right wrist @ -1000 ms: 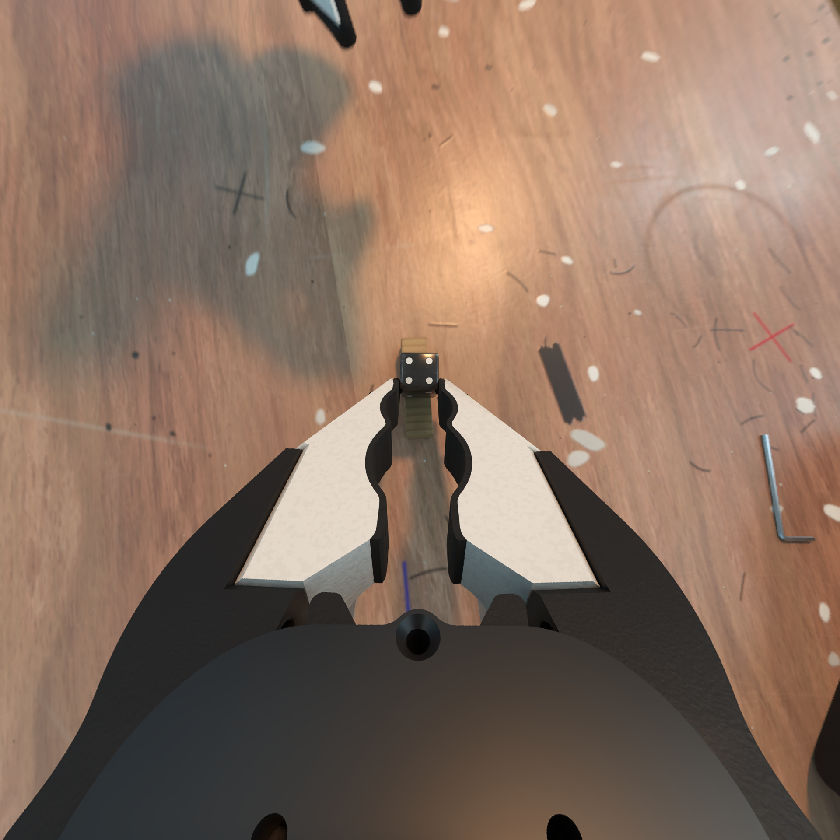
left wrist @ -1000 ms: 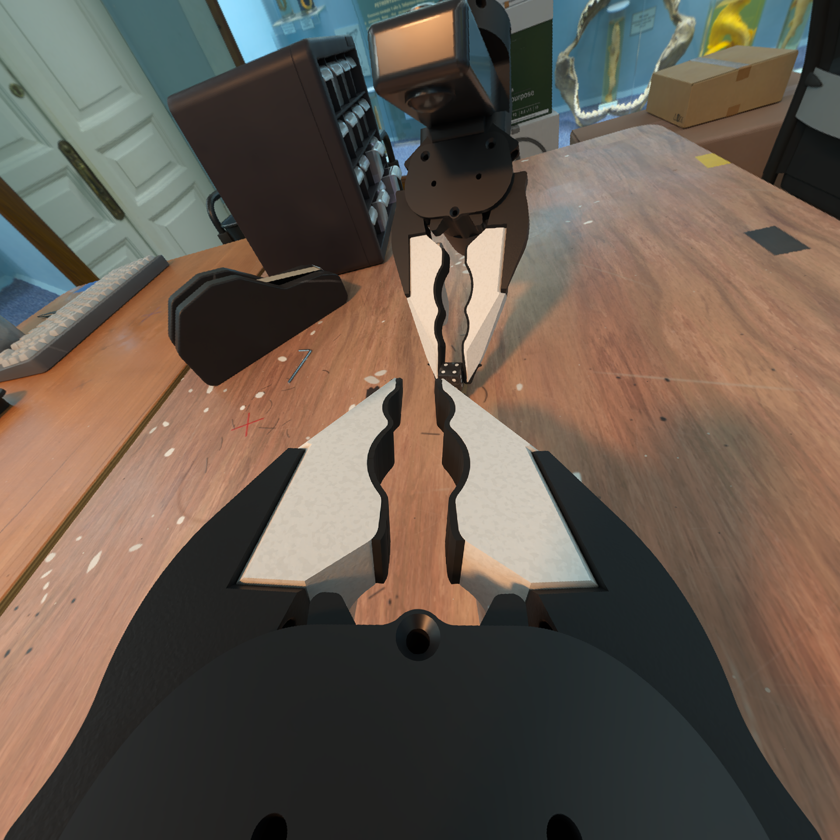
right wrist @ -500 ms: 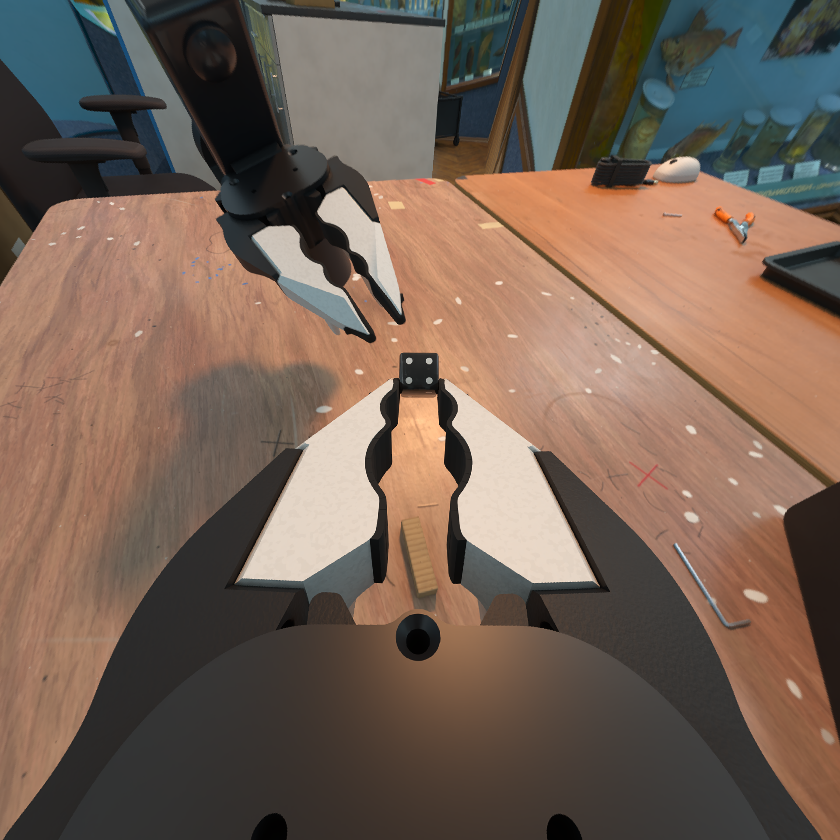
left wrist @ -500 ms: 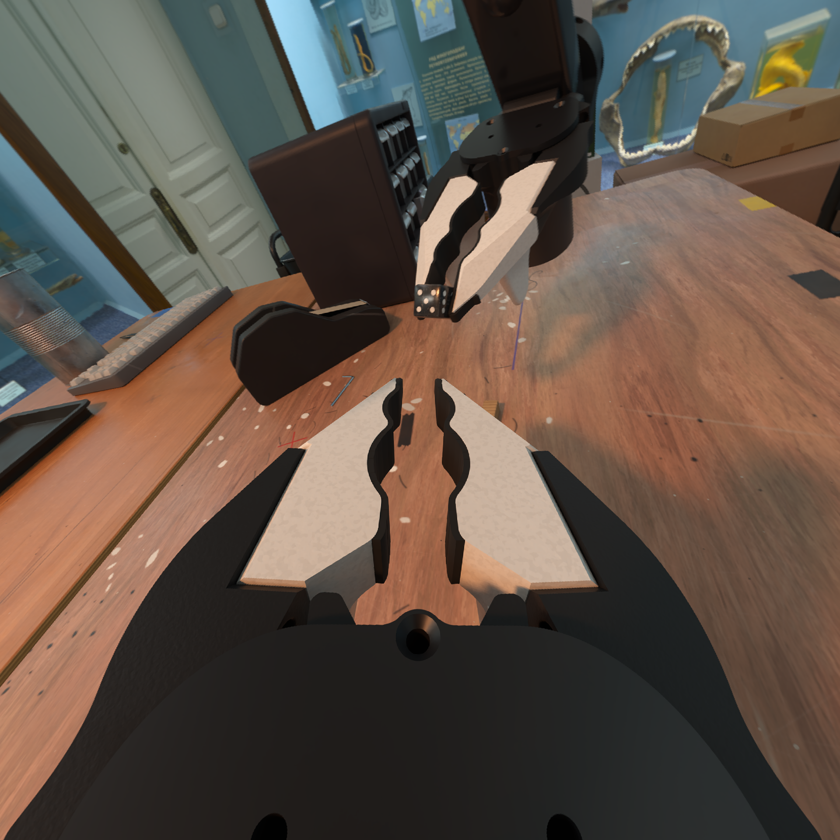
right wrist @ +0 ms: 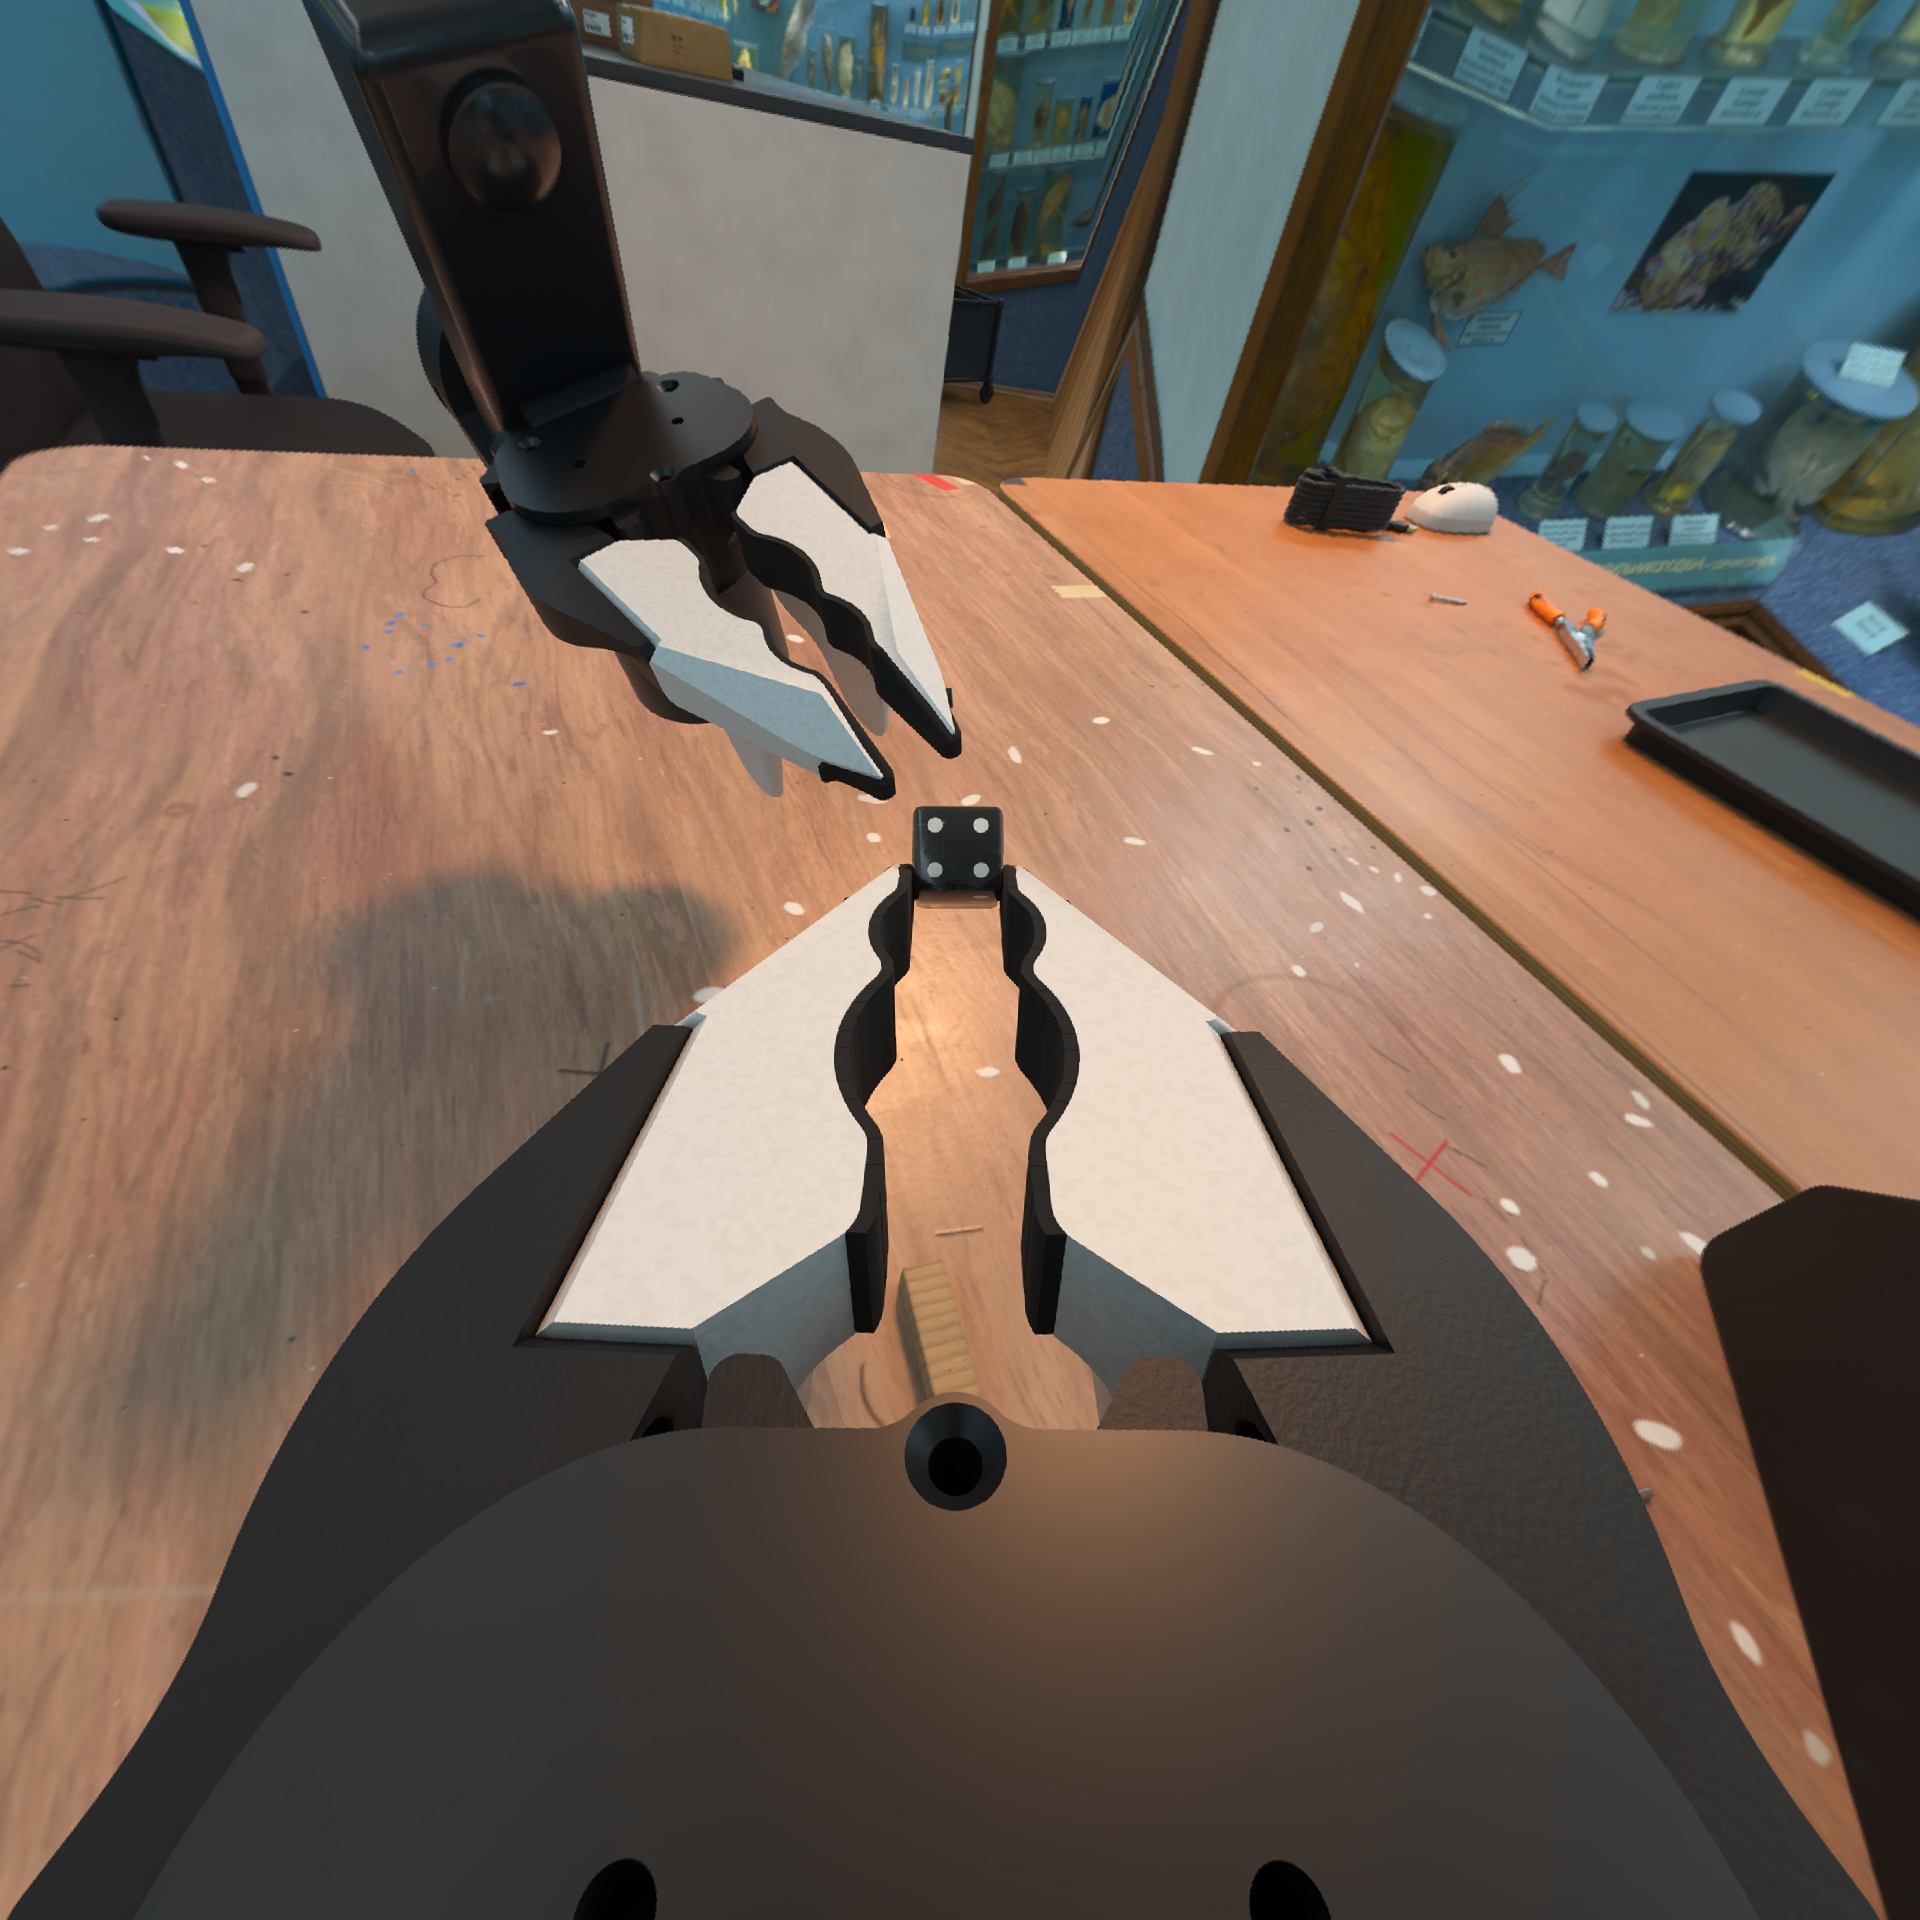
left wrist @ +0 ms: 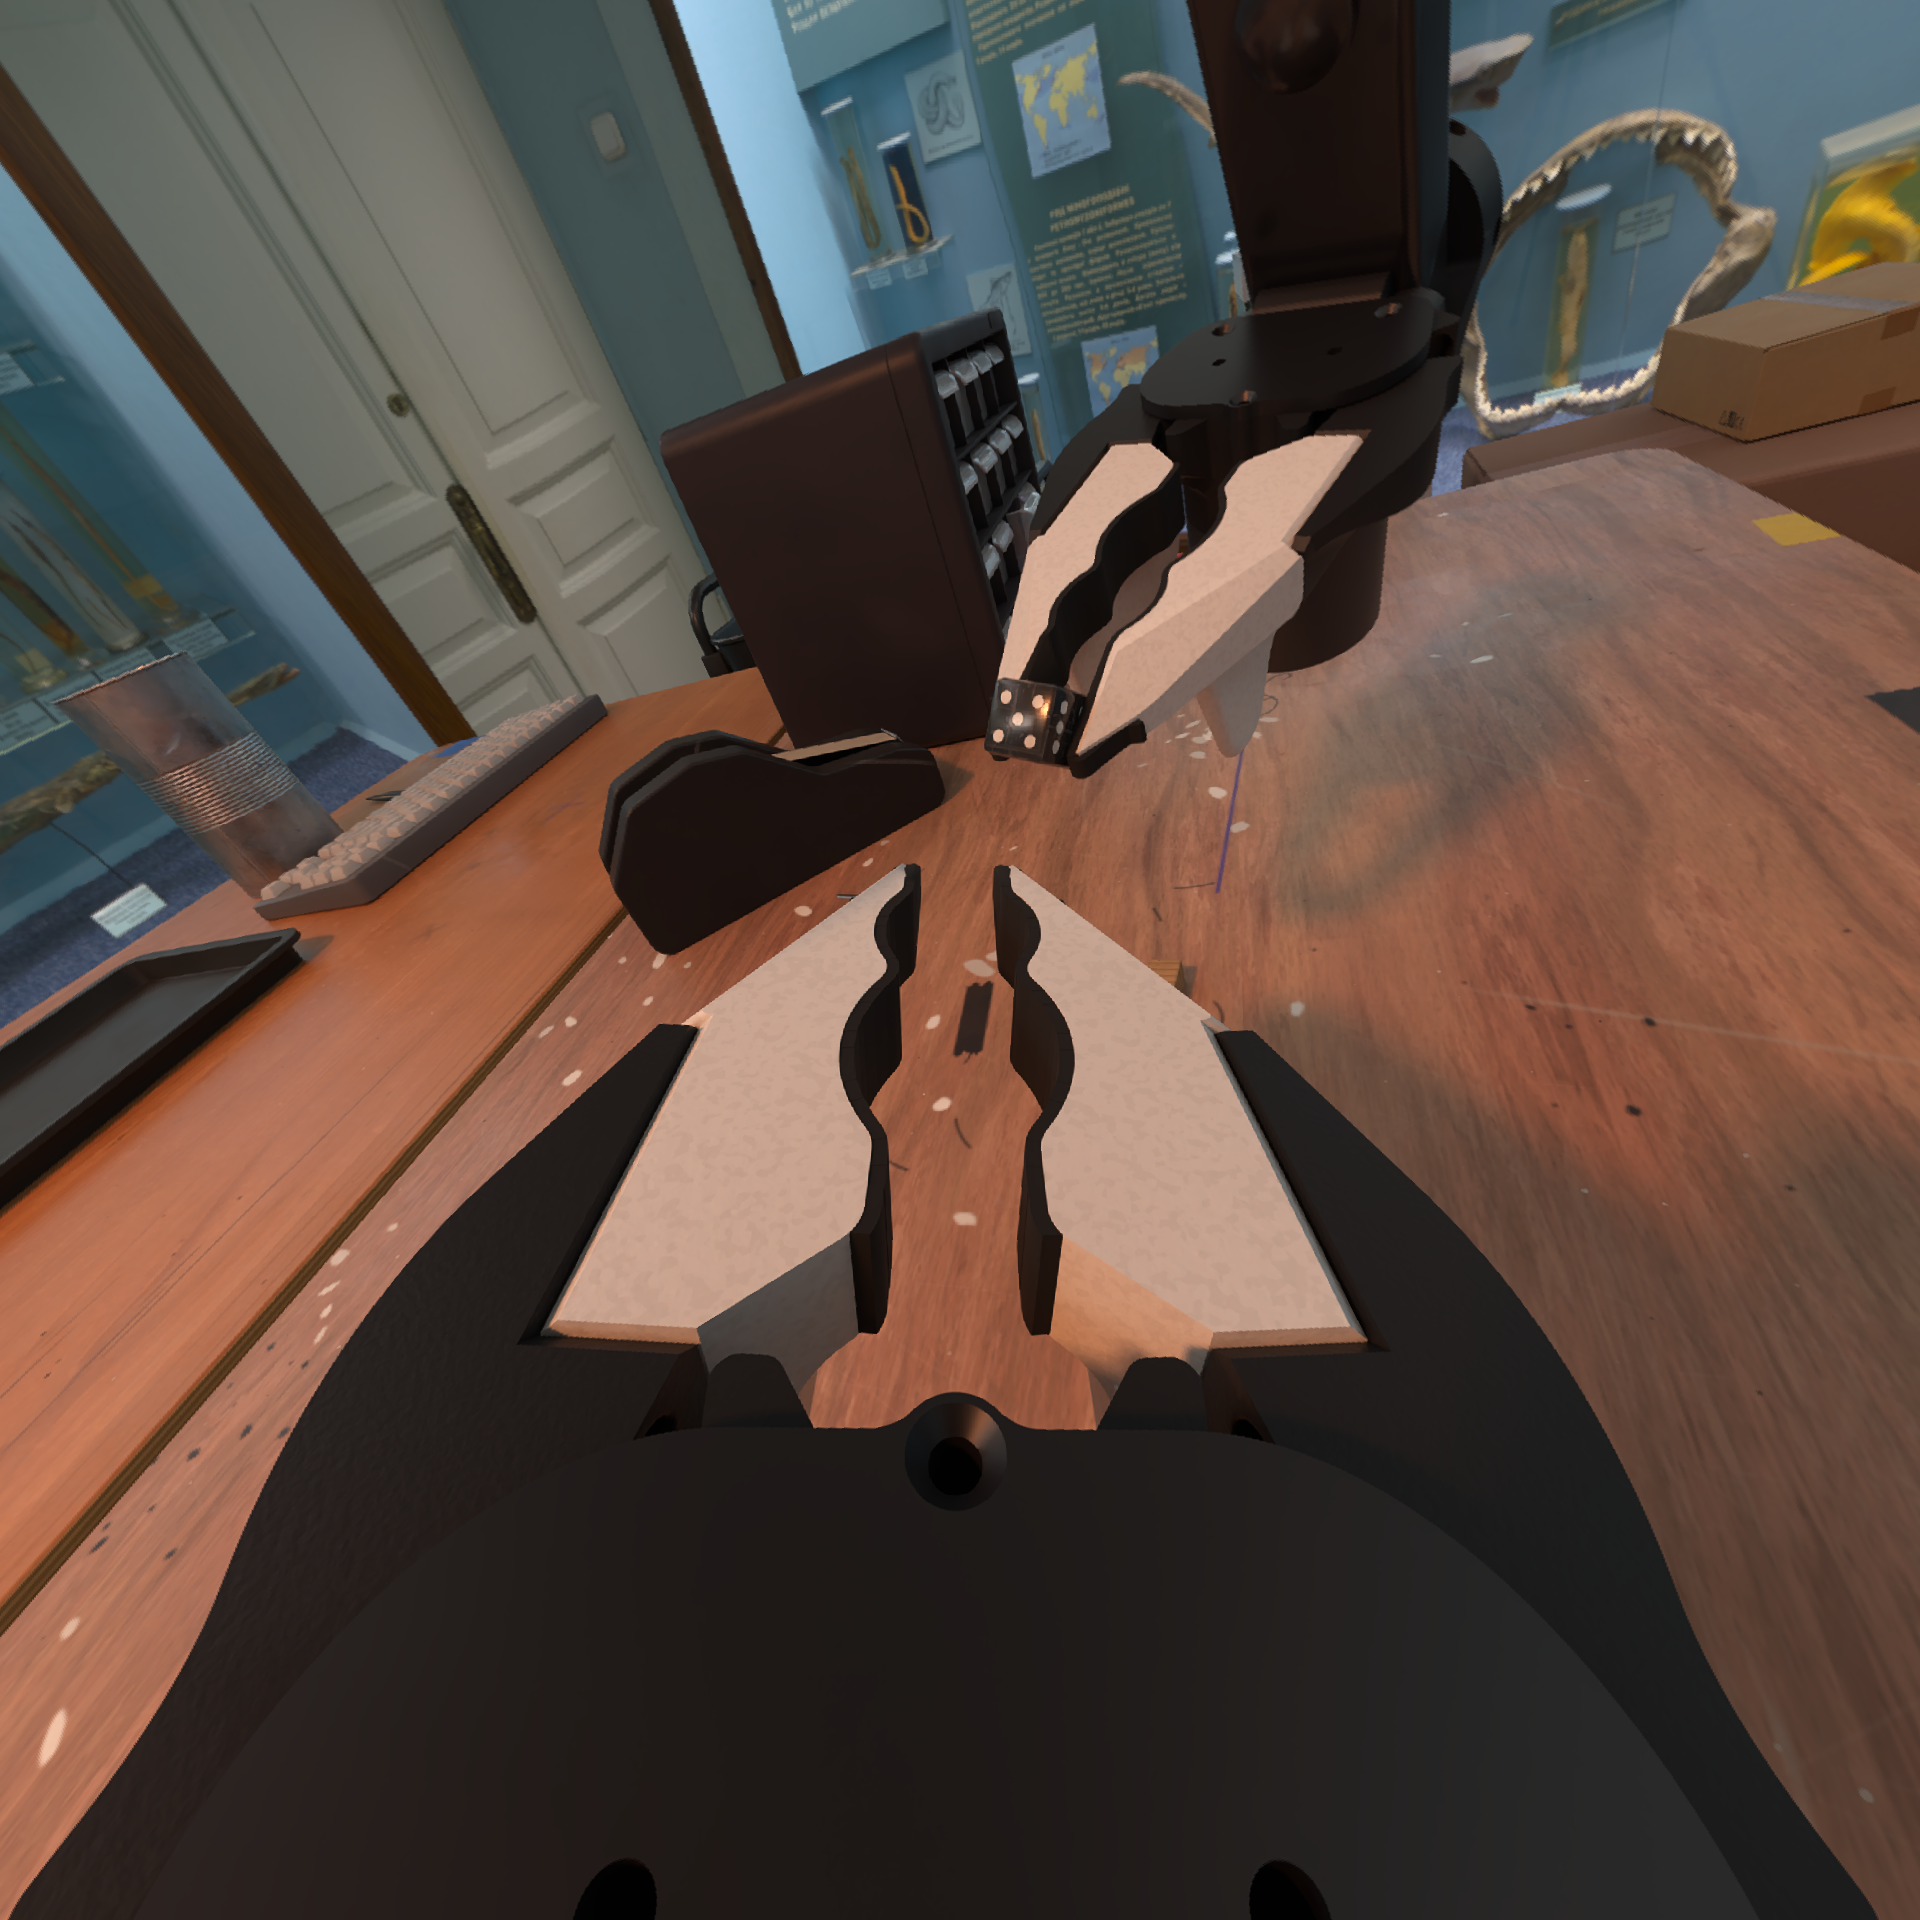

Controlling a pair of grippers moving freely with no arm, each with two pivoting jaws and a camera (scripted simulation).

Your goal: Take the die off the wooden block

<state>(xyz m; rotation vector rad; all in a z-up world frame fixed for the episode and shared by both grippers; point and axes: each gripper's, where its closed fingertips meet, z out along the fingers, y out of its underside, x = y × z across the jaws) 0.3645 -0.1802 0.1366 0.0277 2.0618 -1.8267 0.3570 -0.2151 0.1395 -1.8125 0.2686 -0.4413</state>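
Note:
A black die with white pips [right wrist: 956, 847] is held between the fingertips of my right gripper [right wrist: 956, 883], which is shut on it and holds it in the air above the table. The small wooden block [right wrist: 938, 1330] lies flat on the table below, seen between my right fingers, apart from the die. In the left wrist view the right gripper [left wrist: 1044, 732] hangs ahead with the die [left wrist: 1029, 722] at its tips, and a corner of the block [left wrist: 1172, 971] shows beside my right finger. My left gripper [left wrist: 956, 883] is open and empty, and it hovers facing the die [right wrist: 920, 764].
A black tape dispenser [left wrist: 758, 831] and a dark drawer cabinet [left wrist: 862, 540] stand at the far left of the wooden table [left wrist: 1558, 1039]. A keyboard [left wrist: 436, 800], a metal cup [left wrist: 197, 769] and a black tray [left wrist: 135, 1029] sit on the adjoining desk. A cardboard box [left wrist: 1797, 364] is at the back right.
My right gripper has lifted the die off the wooden block and raised it well above the table. The block stays on the table. My left gripper has drawn back and risen.

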